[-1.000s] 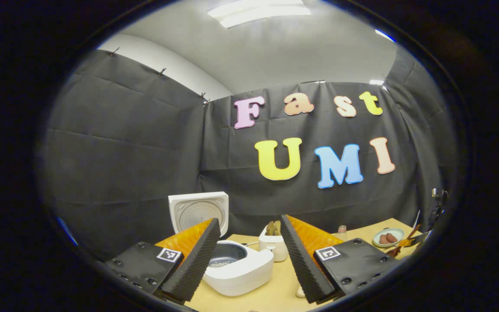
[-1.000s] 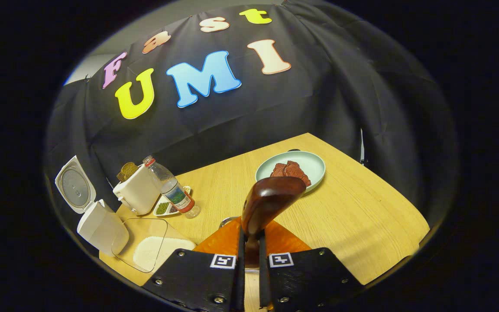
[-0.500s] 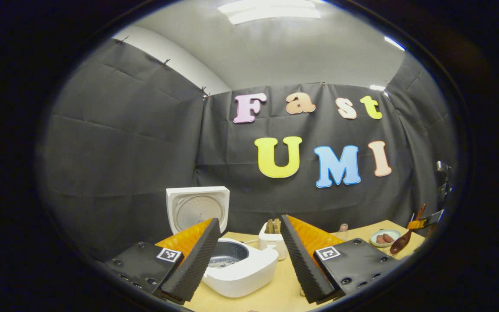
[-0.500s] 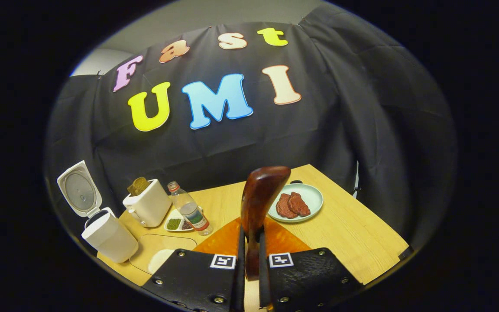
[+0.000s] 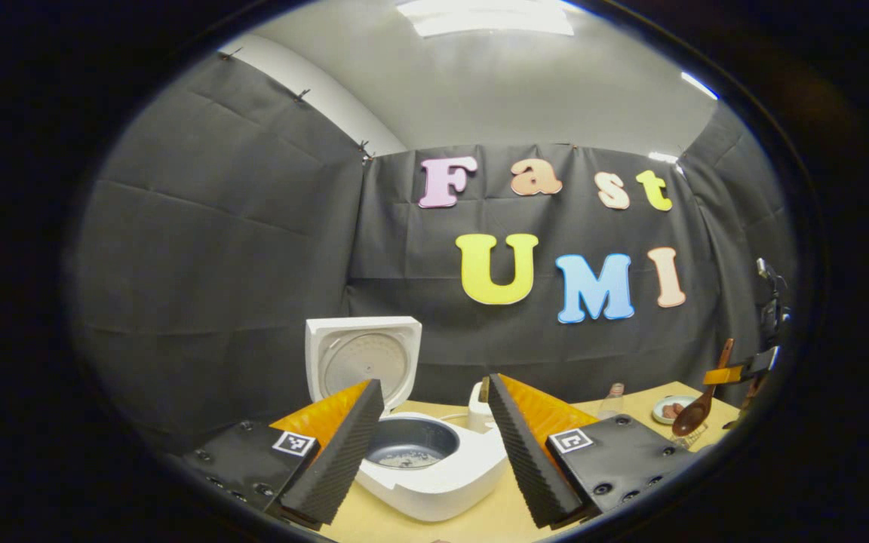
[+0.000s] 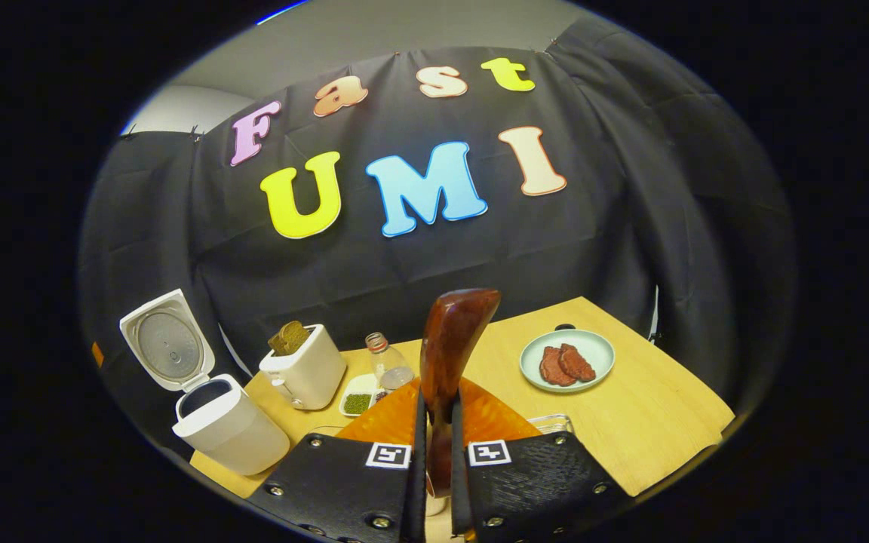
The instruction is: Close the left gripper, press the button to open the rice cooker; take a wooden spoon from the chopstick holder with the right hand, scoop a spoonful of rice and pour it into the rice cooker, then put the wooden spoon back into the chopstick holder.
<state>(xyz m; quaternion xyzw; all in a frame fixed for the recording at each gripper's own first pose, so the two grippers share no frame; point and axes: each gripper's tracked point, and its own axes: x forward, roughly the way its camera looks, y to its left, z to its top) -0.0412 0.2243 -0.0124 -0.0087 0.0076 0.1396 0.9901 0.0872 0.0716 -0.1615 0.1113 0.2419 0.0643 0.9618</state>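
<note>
Since a sec ago you've lifted the right gripper [image 6: 434,452]: the rice tray that sat lower left has dropped from sight and the plate [image 6: 567,360] now sits right of centre. It's pinching the spoon [image 6: 449,354] by the handle, bowl up, mid-frame. Left gripper [image 5: 434,445] hangs spread wide, holding nothing, w/ the cooker [image 5: 434,467] lower centre, lid up, rice in the pot. Looks like the return step; next, carry the spoon to the holder. Left gripper view catches the spoon hanging far right [image 5: 695,415]; right gripper view adds toaster [image 6: 305,368] and bottle [image 6: 389,368].
</note>
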